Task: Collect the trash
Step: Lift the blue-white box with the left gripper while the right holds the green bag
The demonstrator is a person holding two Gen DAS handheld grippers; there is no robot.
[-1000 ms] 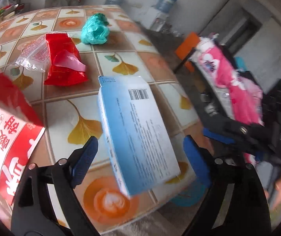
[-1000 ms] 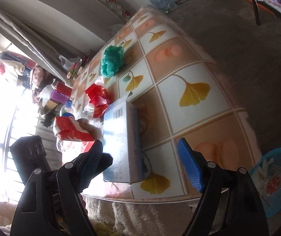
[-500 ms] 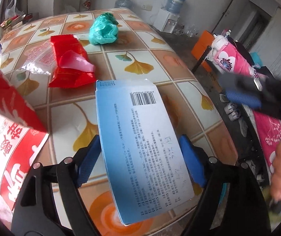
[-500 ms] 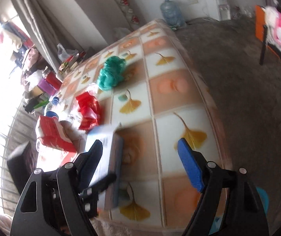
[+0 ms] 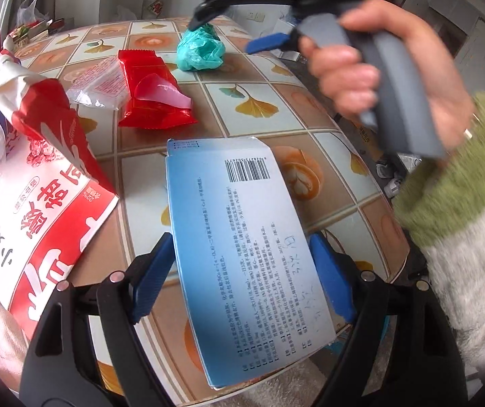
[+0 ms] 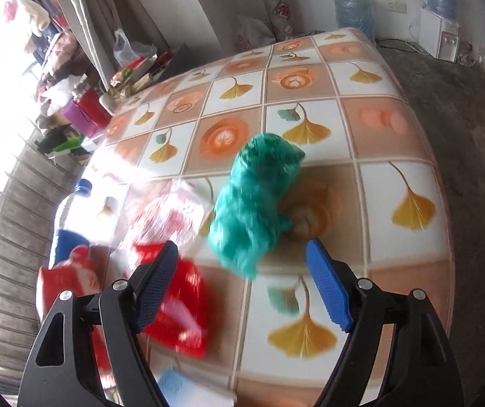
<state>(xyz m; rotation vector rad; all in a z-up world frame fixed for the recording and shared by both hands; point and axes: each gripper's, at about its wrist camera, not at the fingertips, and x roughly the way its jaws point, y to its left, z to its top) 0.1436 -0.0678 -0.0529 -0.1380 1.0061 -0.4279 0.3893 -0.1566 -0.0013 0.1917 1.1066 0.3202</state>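
A flat blue box (image 5: 242, 237) with a barcode sits between the blue pads of my left gripper (image 5: 239, 271), which press on its two long edges; its near end juts past the table edge. My right gripper (image 6: 242, 281) hangs open just above a crumpled green plastic bag (image 6: 256, 210) and touches nothing. In the left wrist view the same right gripper (image 5: 224, 35) hovers over the green bag (image 5: 201, 52), carried by a hand (image 5: 361, 78) in a green sleeve. A red wrapper (image 5: 154, 101) and a clear wrapper (image 5: 100, 84) lie between the box and the bag.
A big red and white bag (image 5: 39, 203) lies at the left beside a plastic bottle (image 6: 69, 203). The tiled table (image 6: 395, 135) has clutter along its far left edge. Water jugs (image 6: 352, 6) and a dispenser (image 6: 441, 34) stand by the far wall.
My left jaws have closed onto the blue box, which now lies flatter between them. My right gripper has swung from near the box over to the green bag.
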